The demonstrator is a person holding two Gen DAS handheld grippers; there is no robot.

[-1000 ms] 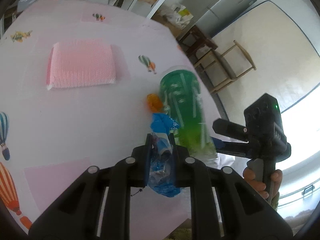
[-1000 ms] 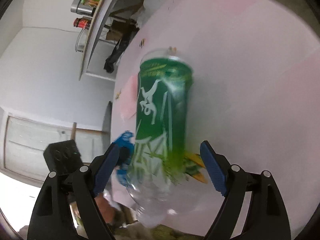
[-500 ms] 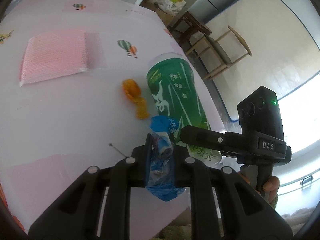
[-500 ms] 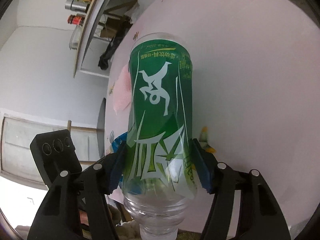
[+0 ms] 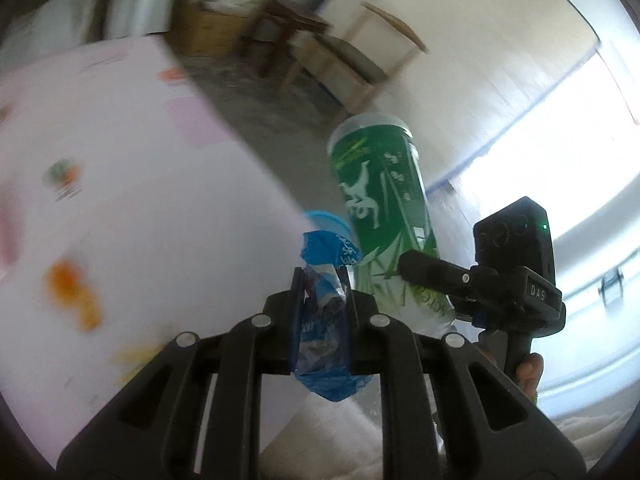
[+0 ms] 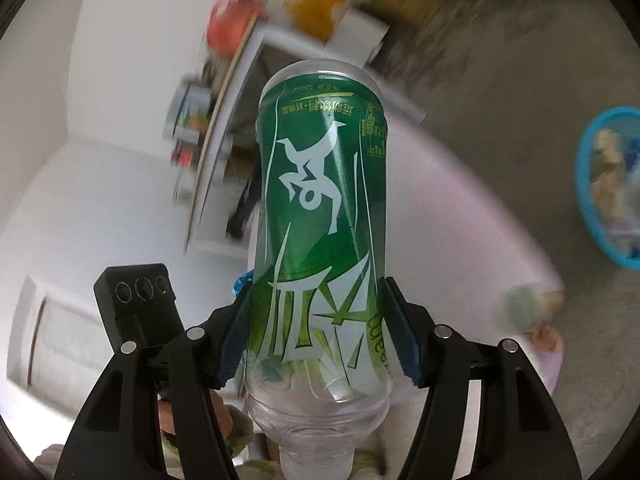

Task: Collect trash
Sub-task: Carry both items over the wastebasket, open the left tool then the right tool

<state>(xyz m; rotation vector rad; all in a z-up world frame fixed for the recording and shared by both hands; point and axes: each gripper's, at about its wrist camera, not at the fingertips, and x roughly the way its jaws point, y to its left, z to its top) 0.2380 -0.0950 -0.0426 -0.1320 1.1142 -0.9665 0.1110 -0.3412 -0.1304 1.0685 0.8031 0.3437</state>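
You are carrying both pieces off the pink-covered table (image 5: 132, 184): your left gripper (image 5: 322, 296) is clamping a crumpled blue plastic wrapper (image 5: 324, 332), your right gripper (image 6: 318, 336) a green-labelled clear plastic bottle (image 6: 320, 208); orange scraps (image 5: 72, 296) are waiting on that table (blue basket (image 6: 612, 188) beyond its edge)

Bottle (image 5: 384, 216) right of wrapper (image 5: 324, 320), beyond table (image 5: 140, 200) edge

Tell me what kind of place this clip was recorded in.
Most likely a lived-in home, a dining or living area. A table with a pink printed cloth stands on a bare floor, wooden chairs stand by the wall, and a cluttered shelf and a blue basket of trash sit nearby.
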